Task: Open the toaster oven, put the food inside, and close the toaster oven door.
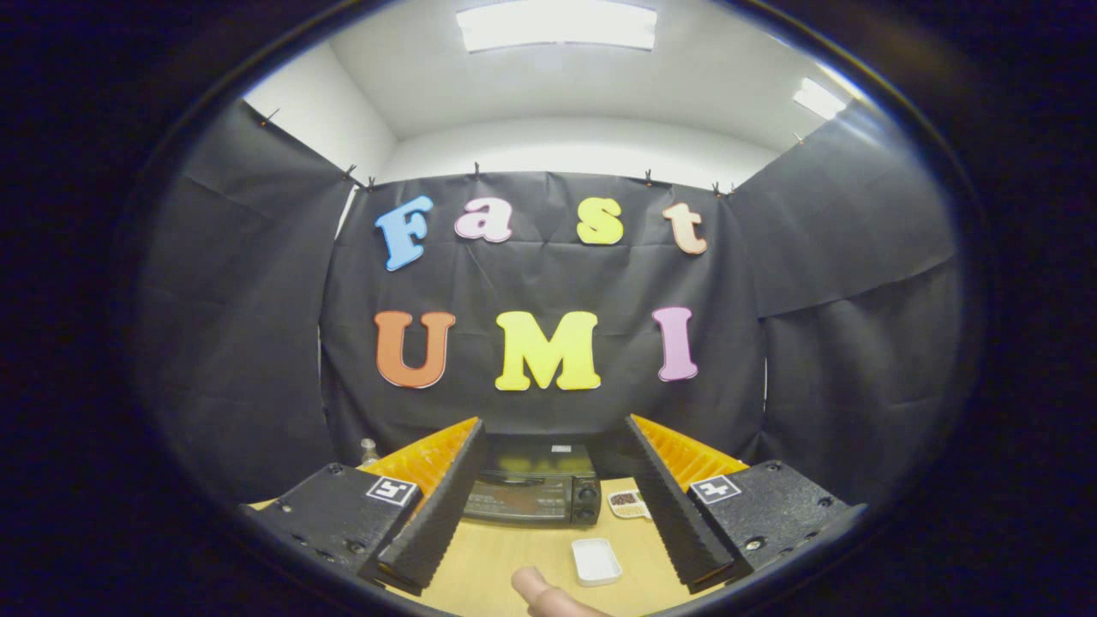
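**Fingers spread wide above the table**

Fingertip of a person's hand (538,590) pokes in closest, low between the gripper (548,561) fingers, which stand wide apart, holding nothing. Just ahead on the wooden table (506,557) lies an empty white tray (596,561). Beyond it, between the fingers, sits the toaster oven (531,495), door closed, with a small dish of food (627,503) just beside its knob side.
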Action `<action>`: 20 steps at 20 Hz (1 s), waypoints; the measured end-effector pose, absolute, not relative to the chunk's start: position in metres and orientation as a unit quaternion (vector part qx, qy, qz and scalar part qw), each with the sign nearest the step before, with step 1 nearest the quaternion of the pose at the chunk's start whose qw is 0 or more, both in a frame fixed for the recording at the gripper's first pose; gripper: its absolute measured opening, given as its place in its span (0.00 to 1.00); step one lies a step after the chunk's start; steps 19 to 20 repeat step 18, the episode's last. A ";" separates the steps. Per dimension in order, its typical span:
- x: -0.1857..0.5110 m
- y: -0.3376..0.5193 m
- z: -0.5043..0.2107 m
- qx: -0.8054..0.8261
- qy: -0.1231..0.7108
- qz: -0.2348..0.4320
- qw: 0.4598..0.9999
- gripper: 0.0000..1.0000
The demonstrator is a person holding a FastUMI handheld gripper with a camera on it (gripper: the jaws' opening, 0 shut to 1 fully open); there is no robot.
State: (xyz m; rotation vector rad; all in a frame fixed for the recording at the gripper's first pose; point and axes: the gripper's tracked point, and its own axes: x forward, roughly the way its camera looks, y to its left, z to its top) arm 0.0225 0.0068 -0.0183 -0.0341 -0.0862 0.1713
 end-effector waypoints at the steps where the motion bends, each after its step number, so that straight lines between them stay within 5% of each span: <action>1: 0.018 0.004 -0.022 -0.014 -0.044 0.084 0.995 1.00; 20: -0.005 -0.006 -0.044 -0.021 -0.040 0.089 0.995 1.00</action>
